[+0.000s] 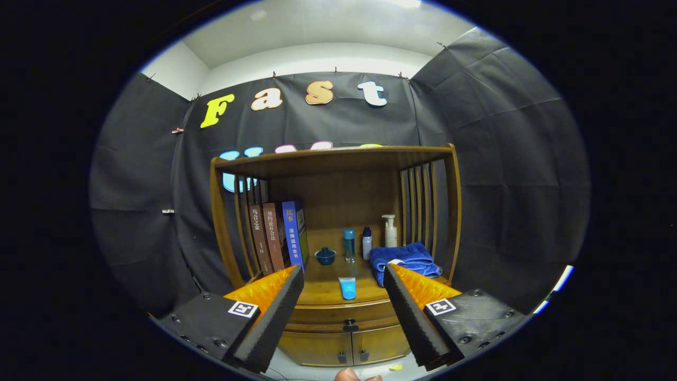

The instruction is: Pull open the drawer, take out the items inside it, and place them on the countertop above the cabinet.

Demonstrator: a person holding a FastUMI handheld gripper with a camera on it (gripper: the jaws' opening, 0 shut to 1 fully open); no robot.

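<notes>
The gripper (344, 272) has its two fingers spread wide apart, with nothing between them, and each finger has a bumpy, ridged pad (407, 312) along its inner side. Each finger base carries a small square black-and-white marker (243, 309). A bit of a person's fingertip (347, 375) peeks in below the fingers, mostly cut off. Ahead of the fingers stands a shiny brown wooden cabinet (338, 159) with slatted sides. Its drawer (344, 315) is shut, with a small dark round knob (349, 324) in the middle, seen in the gap between the fingers. What is inside the drawer is hidden. Under the drawer are two little doors (344, 346), partly covered by the fingers. On the countertop (322, 291) above the drawer lies a small light blue tube (347, 288), close to the front edge. Farther back sits a small dark blue round pot with a lid (325, 256), then a clear blue-green bottle (349, 245), a little white bottle with a dark cap (366, 243), and a white pump bottle (390, 231). A soft, fuzzy blue towel (404, 259) lies folded on the right, its front partly hidden by the right finger. On the left, three books (277, 233) stand upright, two brown and one blue. Their spines have writing, but it is too small to read here. Behind it all hangs black cloth (502, 159).
</notes>
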